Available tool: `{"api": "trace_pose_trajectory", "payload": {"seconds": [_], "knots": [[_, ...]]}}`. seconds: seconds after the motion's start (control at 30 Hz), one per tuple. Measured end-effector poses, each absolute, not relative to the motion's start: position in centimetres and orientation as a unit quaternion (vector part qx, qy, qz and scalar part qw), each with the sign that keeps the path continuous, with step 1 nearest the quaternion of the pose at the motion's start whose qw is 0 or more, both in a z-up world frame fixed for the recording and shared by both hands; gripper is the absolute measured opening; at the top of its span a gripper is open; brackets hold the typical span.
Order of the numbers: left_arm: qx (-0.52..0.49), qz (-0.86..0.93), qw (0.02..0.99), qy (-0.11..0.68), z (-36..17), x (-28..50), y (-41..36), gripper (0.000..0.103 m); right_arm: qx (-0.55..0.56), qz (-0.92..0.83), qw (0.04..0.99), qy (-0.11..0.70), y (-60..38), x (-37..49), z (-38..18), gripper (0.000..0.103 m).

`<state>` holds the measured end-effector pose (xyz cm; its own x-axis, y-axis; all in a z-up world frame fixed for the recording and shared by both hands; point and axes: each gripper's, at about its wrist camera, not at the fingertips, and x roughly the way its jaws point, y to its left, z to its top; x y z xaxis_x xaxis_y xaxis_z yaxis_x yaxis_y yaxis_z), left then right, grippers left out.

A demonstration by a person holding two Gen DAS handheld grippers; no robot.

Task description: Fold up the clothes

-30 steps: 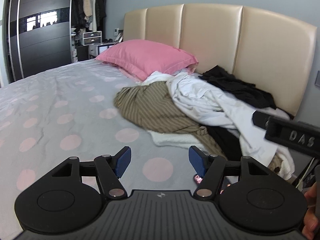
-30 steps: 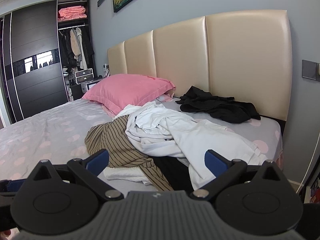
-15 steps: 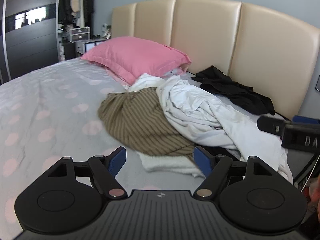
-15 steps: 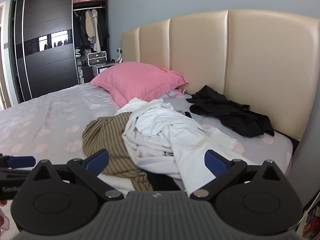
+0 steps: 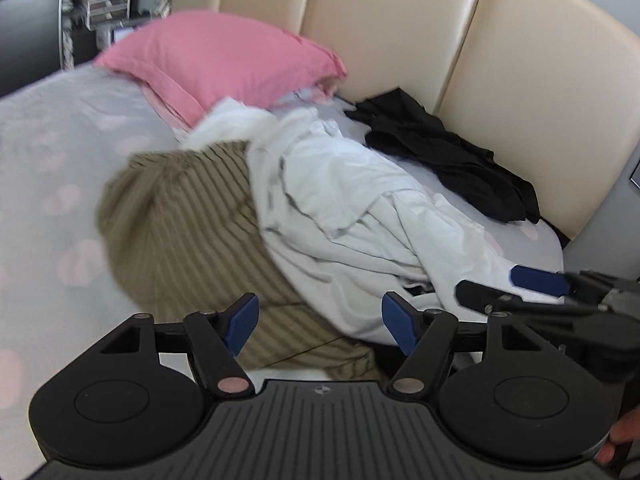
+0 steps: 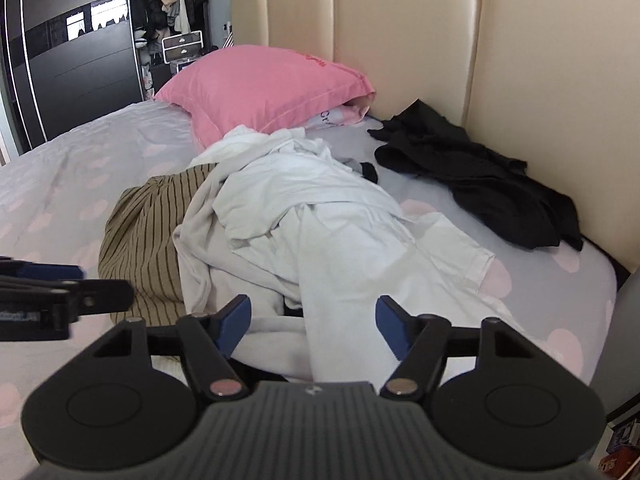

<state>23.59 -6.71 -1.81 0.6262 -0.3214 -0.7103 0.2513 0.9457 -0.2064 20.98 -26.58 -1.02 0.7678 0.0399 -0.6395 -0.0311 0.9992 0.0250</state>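
My left gripper [image 5: 319, 323] stands with its jaws spread and nothing between them, poised over the near edge of the striped olive garment [image 5: 188, 224]. My right gripper [image 6: 312, 322] is likewise spread and empty, directly above the crumpled white garment [image 6: 320, 216]. Neither tool touches cloth that I can confirm.

The clothes to be folded lie heaped on the bed [image 6: 72, 176] near the headboard [image 6: 540, 80]: the white garment draped partly over the striped one, a dark piece just visible beneath them at the near edge, and a black garment [image 6: 480, 176] apart, against the headboard. A pink pillow [image 6: 272, 84] touches the far end of the heap.

Risks, in my judgement:
- The layers overlap, so a pinch may gather two garments at once and drag the heap.
- The white cloth is bunched; a grasp on a fold rather than an edge would lift it twisted.
- The two grippers sit close together and could collide on closing in.
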Motion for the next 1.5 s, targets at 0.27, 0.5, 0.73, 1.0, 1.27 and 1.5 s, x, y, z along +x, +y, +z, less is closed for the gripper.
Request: {"api": "trace_pose_trajectory", "payload": {"seconds": [0.27,0.5,0.73,1.0,1.27,1.5], "knots": [[-0.07,-0.171,0.872,0.453,-6.2,27.0,-8.4,0.043,-0.037,0.011,0.928,0.37,-26.4,23.1,-3.8,0.037],[-0.09,-0.163,0.872,0.452,-6.3,27.2,-7.6,0.009,-0.009,-0.036,0.945,0.326,-28.9,22.5,-1.8,0.0],[-0.055,-0.16,0.882,0.44,-4.4,26.2,-8.2,0.029,0.006,0.012,0.942,0.335,-28.5,22.1,-2.0,0.029],[-0.024,-0.146,0.883,0.445,-3.4,24.8,-8.3,0.047,-0.066,0.004,0.932,0.356,-26.8,22.8,-4.4,0.04],[-0.012,-0.134,0.883,0.45,-3.0,22.7,-6.8,0.05,0.016,-0.02,0.948,0.317,-29.9,21.6,-1.9,0.008],[-0.007,-0.131,0.886,0.445,-1.6,20.4,-5.4,0.05,0.066,0.094,0.946,0.303,-27.2,19.5,1.5,0.007]]}}
